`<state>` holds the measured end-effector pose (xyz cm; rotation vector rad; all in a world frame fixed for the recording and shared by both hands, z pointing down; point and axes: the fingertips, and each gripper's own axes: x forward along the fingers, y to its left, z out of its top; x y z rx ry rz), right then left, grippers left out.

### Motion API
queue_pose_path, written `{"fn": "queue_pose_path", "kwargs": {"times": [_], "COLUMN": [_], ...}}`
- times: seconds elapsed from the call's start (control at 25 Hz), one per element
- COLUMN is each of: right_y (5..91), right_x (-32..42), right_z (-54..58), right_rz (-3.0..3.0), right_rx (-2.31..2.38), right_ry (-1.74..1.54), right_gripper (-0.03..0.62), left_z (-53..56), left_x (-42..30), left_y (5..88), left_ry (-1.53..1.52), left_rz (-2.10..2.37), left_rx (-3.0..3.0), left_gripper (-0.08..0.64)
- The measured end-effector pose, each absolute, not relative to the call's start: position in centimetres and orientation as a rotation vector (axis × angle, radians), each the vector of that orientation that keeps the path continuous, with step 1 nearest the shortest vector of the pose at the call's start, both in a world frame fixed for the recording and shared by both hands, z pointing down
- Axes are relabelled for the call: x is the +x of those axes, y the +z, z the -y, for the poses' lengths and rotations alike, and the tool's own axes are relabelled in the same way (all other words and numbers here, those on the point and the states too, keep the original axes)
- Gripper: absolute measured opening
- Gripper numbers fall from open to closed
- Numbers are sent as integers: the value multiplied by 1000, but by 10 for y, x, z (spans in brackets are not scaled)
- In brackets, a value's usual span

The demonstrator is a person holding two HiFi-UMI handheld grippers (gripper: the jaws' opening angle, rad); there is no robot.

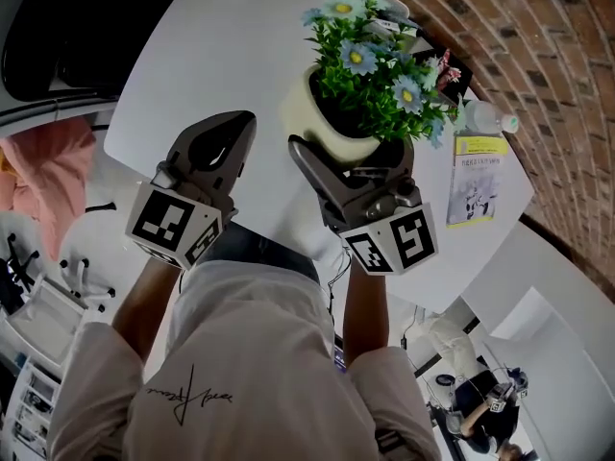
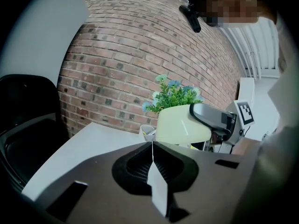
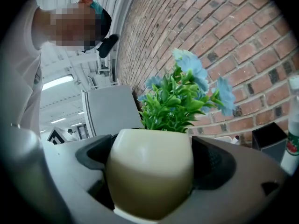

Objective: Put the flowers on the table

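A cream pot of blue flowers with green leaves is held upright over the white table. My right gripper is shut on the pot, one finger pressed to each side of it. I cannot tell whether the pot's base touches the tabletop. My left gripper is just left of the pot, jaws closed together with nothing between them. From the left gripper view the pot and the right gripper show to the right, above the table.
A brick wall runs behind the table. A booklet, a water bottle and a dark box lie near the pot at the table's right. A cup of pens stands beyond it. A black chair is at the left.
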<state>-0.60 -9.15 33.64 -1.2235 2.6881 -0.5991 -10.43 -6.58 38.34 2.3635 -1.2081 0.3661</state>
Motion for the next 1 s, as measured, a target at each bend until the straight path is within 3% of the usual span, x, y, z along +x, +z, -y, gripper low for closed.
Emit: {"fn": "queue_pose_path", "kwargs": {"times": [0.36,0.64,1.0], "right_y": [286,312,279], "right_x": [30,3,30], "right_z": [59,79,55], "right_rz": [-2716,-2773,-2750], "right_rx": [-1269,-1323,-1268], "right_ry": [-603,-709,-636], "right_gripper": [511,511,511], "left_z": [27,29,0], "left_x": [-62,-77,-41], "left_y": [324,347,314], "left_ry": [349,357,379], "left_rz": [1155,1065,1110], "left_rx": [2382,2302,2349], "left_gripper": [8,8,8]}}
